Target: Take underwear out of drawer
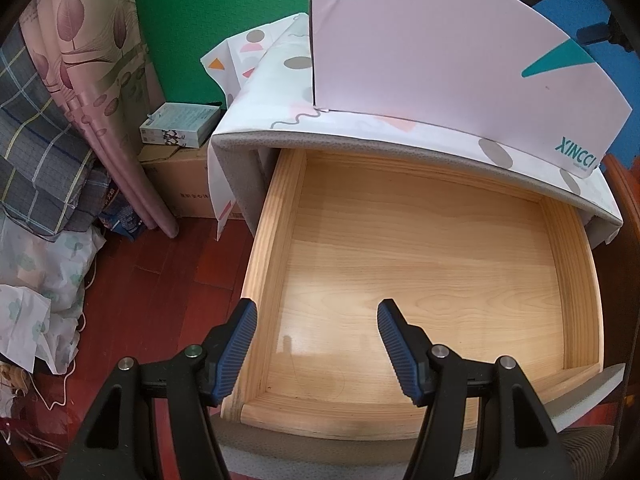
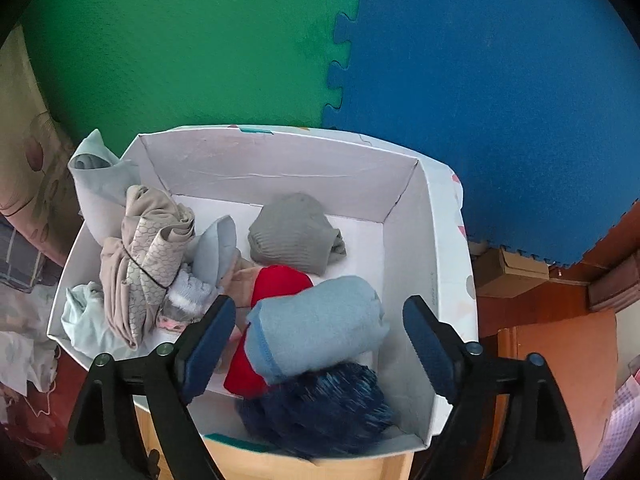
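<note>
Both fingers [image 2: 428, 344] apart, nothing held

My drawer [image 1: 420, 264] stands pulled open, a pale wooden tray with raised sides and a bare, glossy bottom. The underwear sits in the white box [image 2: 416, 240]: a rolled light-blue piece [image 2: 316, 328] lies across a red one [image 2: 280, 284], a dark-blue mottled bundle [image 2: 320, 408] blurs at the near end, and a grey roll [image 2: 292, 232] rests toward the far wall.

Lt-wood drawer [image 1: 420, 240], white box [image 2: 280, 168], dk-blue mottled roll [image 2: 320, 412].
</note>
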Available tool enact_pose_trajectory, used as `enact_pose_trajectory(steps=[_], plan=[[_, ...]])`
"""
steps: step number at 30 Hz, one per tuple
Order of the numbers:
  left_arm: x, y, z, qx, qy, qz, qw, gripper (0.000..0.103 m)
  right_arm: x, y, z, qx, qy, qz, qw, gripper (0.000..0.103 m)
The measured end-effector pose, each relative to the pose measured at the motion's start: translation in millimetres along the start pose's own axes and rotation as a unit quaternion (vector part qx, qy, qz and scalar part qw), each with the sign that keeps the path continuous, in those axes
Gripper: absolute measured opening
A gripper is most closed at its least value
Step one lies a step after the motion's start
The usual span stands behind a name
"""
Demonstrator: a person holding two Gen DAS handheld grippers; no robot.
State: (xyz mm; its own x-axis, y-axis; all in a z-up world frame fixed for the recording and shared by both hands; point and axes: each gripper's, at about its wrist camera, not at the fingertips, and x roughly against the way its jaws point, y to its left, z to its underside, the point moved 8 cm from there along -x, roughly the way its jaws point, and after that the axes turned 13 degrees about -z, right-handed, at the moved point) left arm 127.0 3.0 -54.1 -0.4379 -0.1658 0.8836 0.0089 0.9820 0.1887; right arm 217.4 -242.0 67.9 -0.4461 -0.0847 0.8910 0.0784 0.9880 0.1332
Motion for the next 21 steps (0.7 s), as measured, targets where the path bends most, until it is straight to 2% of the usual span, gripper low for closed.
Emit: enact_pose_trajectory(steps=[10,17,21], plan=[[4.1,2.3,-1.7,0.004,-0.011,-0.006,0.9999,0.064,31.4,4.4,20.5,0.005,-0.019,-0.018,1.000,0.088],[10.2,3.9,-1.5,0.007,-0.020,-0.012,0.9997,0.064,62.7,6.7,65.4,0.003,-0.051,-0.045,0.998,0.094],[16.3,6.5,-2.5,0.010,-0.033,-0.020,0.9992,0.064,69.1,4.3,95.6,0.001,-0.062,-0.047,0.997,0.096]])
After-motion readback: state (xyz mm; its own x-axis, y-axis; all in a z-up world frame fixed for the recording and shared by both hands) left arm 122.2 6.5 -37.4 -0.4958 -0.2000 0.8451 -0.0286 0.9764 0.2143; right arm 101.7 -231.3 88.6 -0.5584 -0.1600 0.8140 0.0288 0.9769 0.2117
